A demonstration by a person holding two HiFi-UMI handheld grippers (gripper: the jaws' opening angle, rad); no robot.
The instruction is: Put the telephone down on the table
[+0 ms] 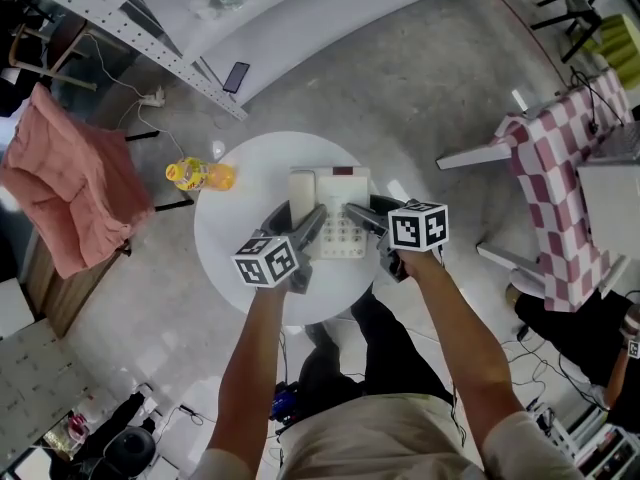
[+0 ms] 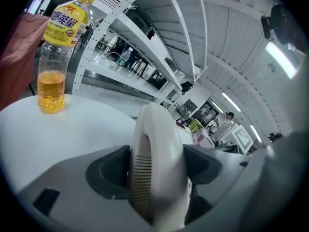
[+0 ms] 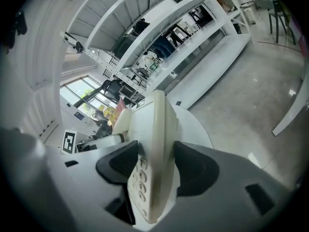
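Note:
A cream telephone (image 1: 335, 200) lies near the middle of the round white table (image 1: 235, 228), between my two grippers. My left gripper (image 1: 312, 222) comes in from the lower left and is shut on the telephone's handset (image 2: 157, 168), which fills the space between its dark pads (image 2: 107, 172). My right gripper (image 1: 358, 216) comes in from the right and is shut on the telephone's base (image 3: 153, 153), whose keypad buttons (image 3: 138, 178) show beside its left pad. I cannot tell whether the telephone touches the tabletop.
A bottle of yellow drink (image 1: 200, 175) (image 2: 57, 57) stands at the table's left edge. A pink cloth (image 1: 65, 193) hangs over a chair on the left. A checkered cloth (image 1: 560, 168) drapes furniture at the right. A white shelf unit (image 1: 150, 38) runs behind, with a smartphone (image 1: 237, 76) on the bench.

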